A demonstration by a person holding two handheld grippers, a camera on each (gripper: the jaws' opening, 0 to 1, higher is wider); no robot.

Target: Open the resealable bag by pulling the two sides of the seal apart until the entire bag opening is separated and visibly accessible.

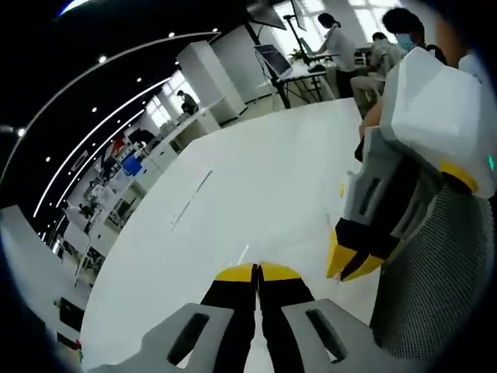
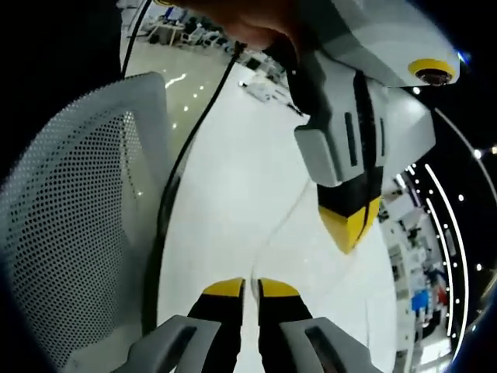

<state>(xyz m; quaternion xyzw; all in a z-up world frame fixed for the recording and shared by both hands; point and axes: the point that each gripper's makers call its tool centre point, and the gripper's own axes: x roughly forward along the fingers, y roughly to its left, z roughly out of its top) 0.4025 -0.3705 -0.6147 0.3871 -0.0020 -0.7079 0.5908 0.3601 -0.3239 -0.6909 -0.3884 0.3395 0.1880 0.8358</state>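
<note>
Left gripper view: the left gripper (image 1: 258, 273) hovers over a white table (image 1: 256, 186), jaws pressed together on a thin clear edge of the resealable bag (image 1: 244, 253). The right gripper (image 1: 353, 263) hangs nearby, beside a mesh chair (image 1: 435, 287).

Right gripper view: the right gripper (image 2: 250, 287) also has its jaws nearly closed, the bag's faint edge (image 2: 272, 229) running ahead; whether it is pinched is unclear.

Transparent resealable bag (image 2: 273, 229), barely visible, only a thin pale curved edge discernible.

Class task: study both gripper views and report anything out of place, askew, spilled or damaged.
Nothing looks spilled or damaged. One oddity: the resealable bag lies flat, apart on the white table, while left gripper and right gripper hang above it with fingers together, gripping nothing.
</note>
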